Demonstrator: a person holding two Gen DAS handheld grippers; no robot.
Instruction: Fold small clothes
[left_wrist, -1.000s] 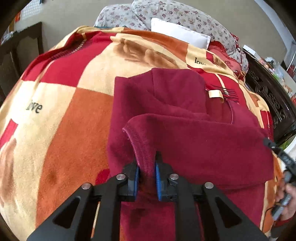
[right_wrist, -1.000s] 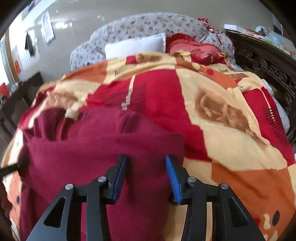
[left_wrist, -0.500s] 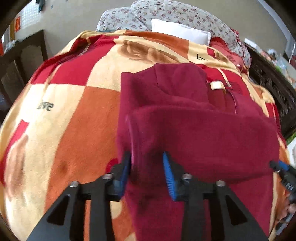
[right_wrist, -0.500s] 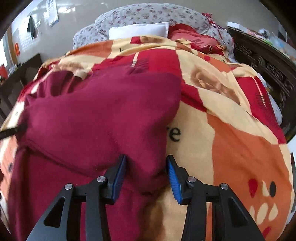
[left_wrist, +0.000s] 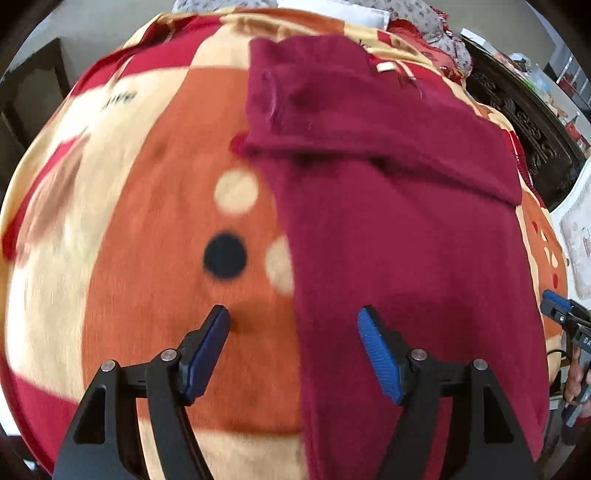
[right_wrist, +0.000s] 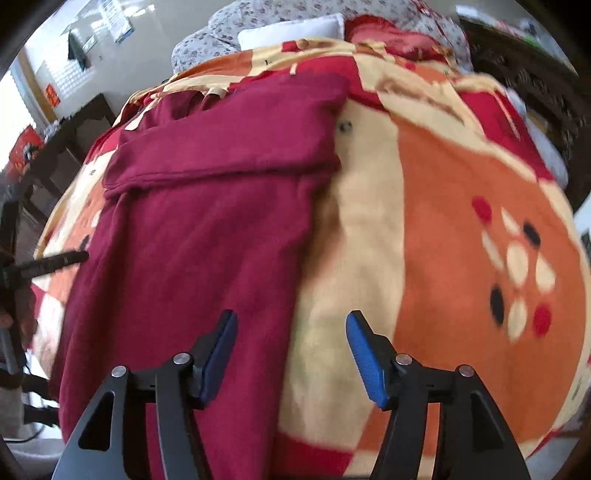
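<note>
- Both sets of jaws are opening wide and gripping nothing: the left gripper (left_wrist: 293, 347) is straddling the left edge of the maroon fleece garment (left_wrist: 399, 236), the right gripper (right_wrist: 291, 347) its right edge
- Garment is lying on the patterned blanket (left_wrist: 147, 229), one end folded over across its width
- Looking soft, light and limp, it is likely best pinched at the near corners

Bed under orange, cream, red patterned blanket (left_wrist: 155, 221). Dark red garment (left_wrist: 406, 240) lies flat at frame centre-right, top folded over.
</note>
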